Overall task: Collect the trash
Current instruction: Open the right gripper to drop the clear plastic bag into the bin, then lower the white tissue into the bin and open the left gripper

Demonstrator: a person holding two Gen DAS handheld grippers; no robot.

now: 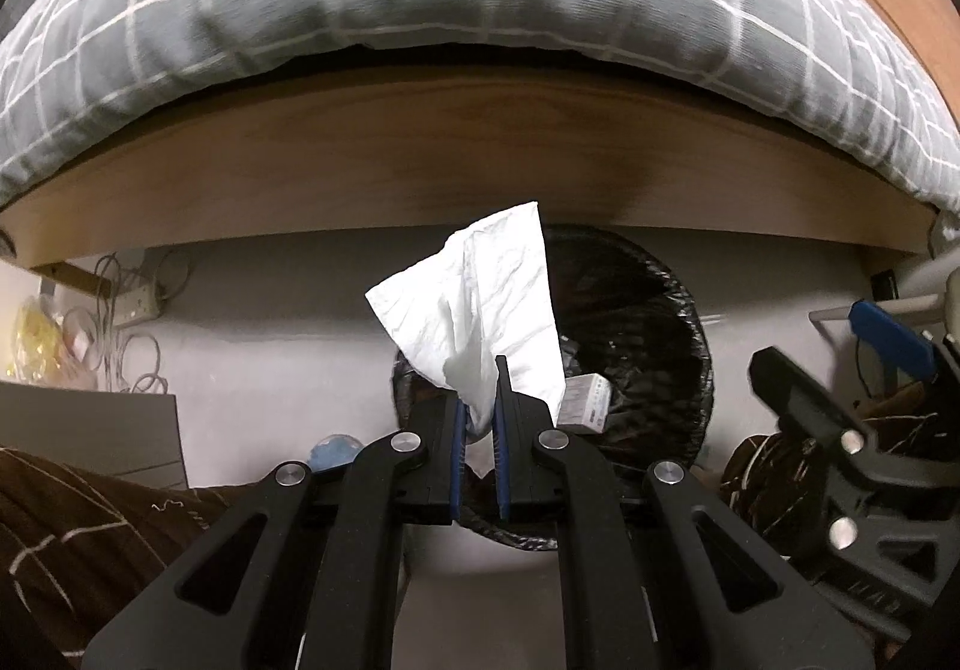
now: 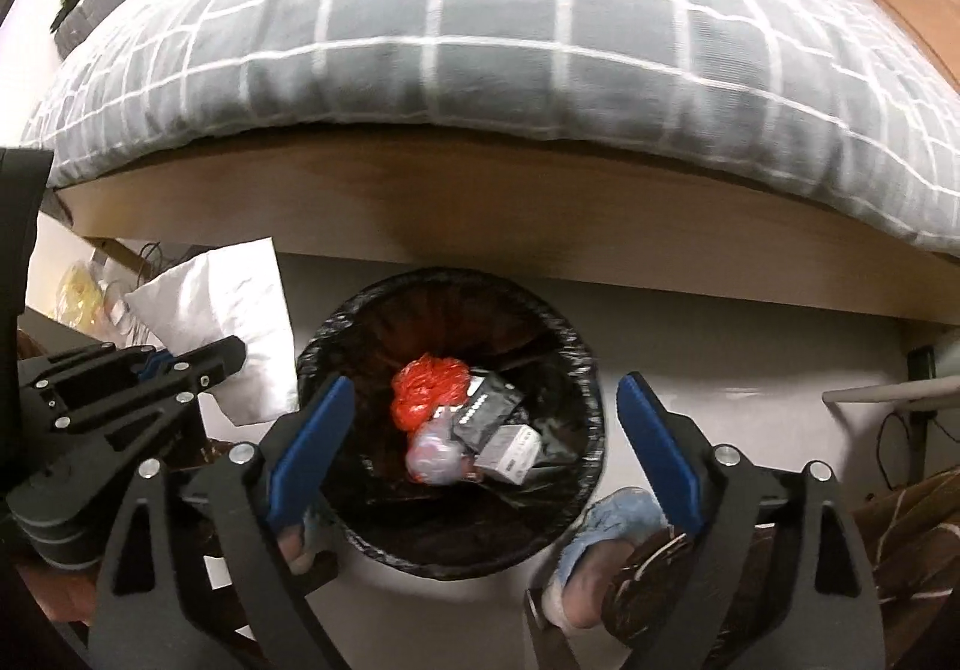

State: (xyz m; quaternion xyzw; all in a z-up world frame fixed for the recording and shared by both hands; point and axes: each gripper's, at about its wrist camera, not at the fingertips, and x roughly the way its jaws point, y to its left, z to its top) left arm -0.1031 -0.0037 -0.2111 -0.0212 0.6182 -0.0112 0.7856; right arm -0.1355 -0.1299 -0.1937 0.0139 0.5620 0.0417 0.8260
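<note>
My left gripper (image 1: 478, 370) is shut on a crumpled white tissue (image 1: 480, 304) and holds it above the left rim of a round bin with a black liner (image 1: 678, 334). In the right wrist view the same tissue (image 2: 240, 310) and left gripper (image 2: 222, 355) sit just left of the bin (image 2: 336, 322). My right gripper (image 2: 483, 391) is open and empty directly over the bin's mouth. Inside lie a red plastic wrapper (image 2: 423, 388), a black packet (image 2: 489, 406), a small white box (image 2: 513, 451) and a pale wad (image 2: 432, 454).
A bed with a grey checked duvet (image 2: 480, 28) and a wooden side board (image 2: 480, 202) stands right behind the bin. Cables and a power strip (image 1: 129, 304) lie under the bed at left. The person's feet in blue slippers (image 2: 612, 520) flank the bin.
</note>
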